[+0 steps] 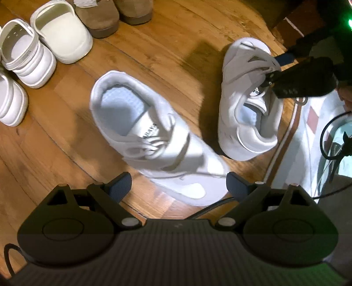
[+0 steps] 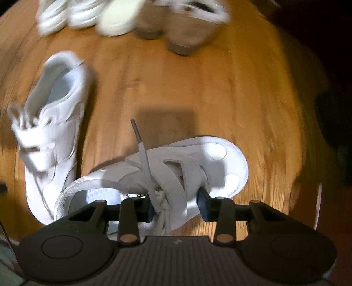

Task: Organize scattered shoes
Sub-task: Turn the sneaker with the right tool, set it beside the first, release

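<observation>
Pinching one white sneaker (image 2: 154, 178) with my right gripper (image 2: 178, 206); my left gripper (image 1: 178, 187) hangs spread over the second sneaker (image 1: 151, 136). I count three white clogs (image 1: 28, 55) and two tan slippers (image 1: 99, 19) on the floor (image 1: 154, 50).

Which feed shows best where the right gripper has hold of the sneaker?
Right wrist view: the right gripper has its pads on either side of the held sneaker at the laces and strap. The left wrist view shows that sneaker from farther off, with the gripper partly hidden.
</observation>
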Tool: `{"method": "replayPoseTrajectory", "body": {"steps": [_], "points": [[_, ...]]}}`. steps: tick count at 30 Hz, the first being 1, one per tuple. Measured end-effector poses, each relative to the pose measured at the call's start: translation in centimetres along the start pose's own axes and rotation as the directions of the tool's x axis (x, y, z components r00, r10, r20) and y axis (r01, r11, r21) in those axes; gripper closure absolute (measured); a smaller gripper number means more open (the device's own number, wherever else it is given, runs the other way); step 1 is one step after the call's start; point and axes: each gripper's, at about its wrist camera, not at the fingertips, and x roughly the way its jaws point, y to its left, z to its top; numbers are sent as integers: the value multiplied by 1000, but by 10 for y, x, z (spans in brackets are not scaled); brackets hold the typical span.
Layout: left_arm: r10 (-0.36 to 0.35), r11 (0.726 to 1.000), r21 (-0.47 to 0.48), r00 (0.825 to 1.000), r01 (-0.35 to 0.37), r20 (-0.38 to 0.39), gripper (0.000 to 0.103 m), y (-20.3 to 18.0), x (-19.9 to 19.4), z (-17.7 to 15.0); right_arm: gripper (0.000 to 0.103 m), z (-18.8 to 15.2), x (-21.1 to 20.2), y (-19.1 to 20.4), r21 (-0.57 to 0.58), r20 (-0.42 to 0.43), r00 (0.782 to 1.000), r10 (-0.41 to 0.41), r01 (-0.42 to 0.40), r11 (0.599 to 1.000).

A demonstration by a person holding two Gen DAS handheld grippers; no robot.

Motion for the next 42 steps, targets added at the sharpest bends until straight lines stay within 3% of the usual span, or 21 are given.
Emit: {"method": "replayPoseTrajectory", "body": {"steps": [3, 6, 9, 12, 16, 19, 20, 22, 24, 25, 29, 32, 33, 35, 36, 37, 42], "points": [[-15, 1000, 13, 1000, 15, 9, 9, -4, 0, 0, 64, -2, -1, -19, 208, -41, 997, 65, -55, 976], [-29, 1000, 9, 999, 29, 22, 9, -5, 1, 1, 65, -9, 4, -39, 471, -87, 977, 192, -130, 873], [-38, 999, 6, 999, 38, 31, 9, -6, 1, 1, 64, -22, 12, -58, 697, -96, 947, 305, -155, 700], [-43, 999, 9, 998, 42, 42, 9, -7, 0, 1, 64, -35, 18, -69, 834, -65, 929, 364, -150, 531], [-20, 1000, 20, 999, 19, 50, 9, -6, 1, 1, 65, -47, 21, -74, 931, 6, 903, 429, -162, 327], [-11, 1000, 20, 999, 10, 53, 9, -5, 1, 1, 64, -57, 27, -72, 973, 84, 874, 479, -176, 149], [-7, 1000, 21, 998, 6, 55, 9, -4, 1, 1, 64, -59, 29, -71, 976, 104, 862, 496, -183, 115], [2, 1000, 23, 998, -3, 57, 9, -3, 2, 2, 53, -62, 33, -69, 979, 140, 835, 531, -198, 52], [-5, 1000, 20, 999, 4, 49, 9, -1, 3, 3, 23, -62, 35, -70, 972, 166, 813, 557, -229, 44], [-10, 1000, 21, 999, 9, 45, 9, -1, 3, 3, 21, -56, 34, -69, 954, 193, 785, 589, -290, 74], [-40, 998, 50, 998, 37, 45, 9, -2, 5, 1, 21, -38, 13, -77, 886, 264, 740, 619, -439, 147], [-73, 996, 46, 996, 71, 53, 9, -2, 7, 1, 20, -17, -17, -82, 711, 284, 786, 549, -556, 430], [-83, 996, 42, 995, 80, 62, 9, -2, 8, 1, 21, -13, -23, -75, 629, 260, 835, 485, -528, 571], [-103, 994, 33, 992, 101, 74, 9, -1, 9, 1, 21, -5, -35, -57, 422, 234, 918, 320, -392, 817], [-112, 994, 29, 991, 110, 78, 9, -1, 8, 1, 21, -6, -35, -42, 295, 222, 944, 244, -303, 906], [-117, 993, 26, 990, 115, 80, 9, 1, 7, 0, 22, -7, -33, -27, 159, 218, 962, 167, -203, 966], [-100, 995, 17, 993, 99, 57, 12, 8, 6, -3, 22, -8, -15, 6, -85, 204, 973, 104, -88, 992]]}}
